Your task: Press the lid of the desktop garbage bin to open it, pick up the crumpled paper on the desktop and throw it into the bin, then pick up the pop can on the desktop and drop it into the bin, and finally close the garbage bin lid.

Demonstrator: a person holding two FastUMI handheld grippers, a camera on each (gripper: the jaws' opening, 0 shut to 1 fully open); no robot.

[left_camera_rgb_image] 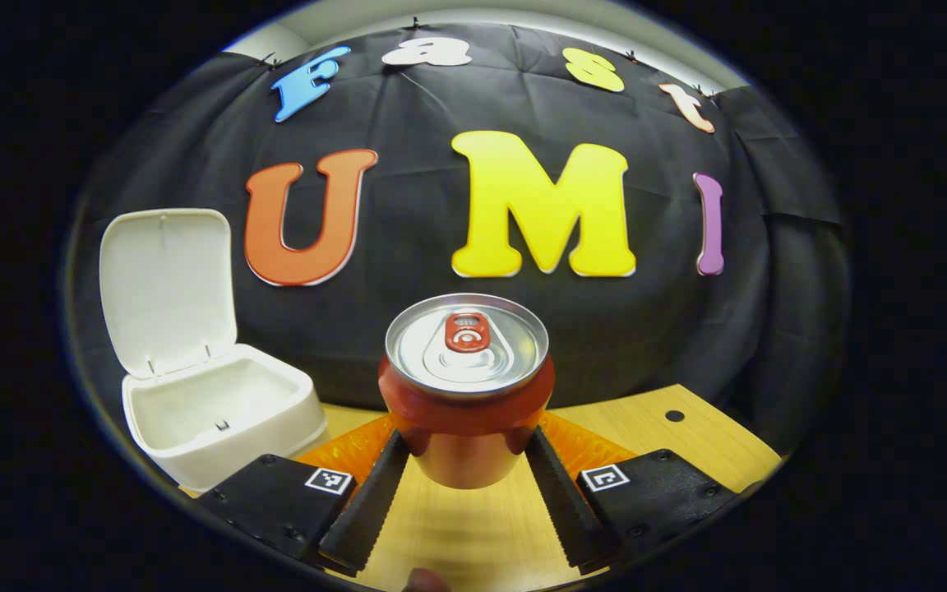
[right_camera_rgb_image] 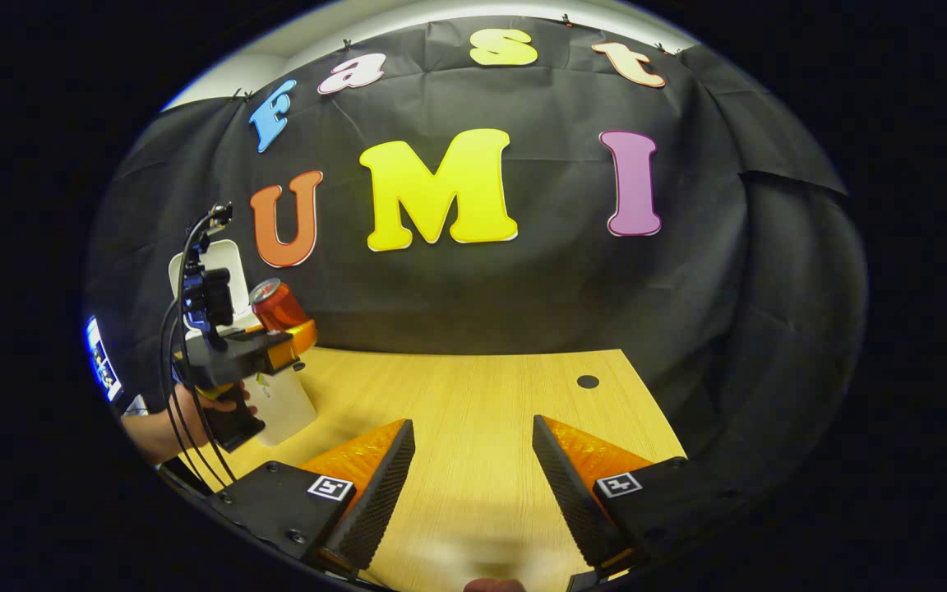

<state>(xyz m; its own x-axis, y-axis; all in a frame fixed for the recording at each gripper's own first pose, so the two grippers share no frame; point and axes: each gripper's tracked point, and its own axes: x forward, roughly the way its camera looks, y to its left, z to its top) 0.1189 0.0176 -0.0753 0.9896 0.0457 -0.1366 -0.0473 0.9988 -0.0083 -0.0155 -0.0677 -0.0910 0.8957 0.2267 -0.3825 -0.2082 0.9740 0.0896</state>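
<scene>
Even overhead light is falling bright on both views. Glare is showing on the pop can top. Fisheye bending is curving the edges; a blurred fingertip is showing at each bottom edge.

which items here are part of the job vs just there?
Job items:
- pop can, held off the table in the left gripper
- garbage bin, its lid open
- right gripper, open and holding nothing

Just there:
- wooden table
- dark round hole in the tabletop
</scene>
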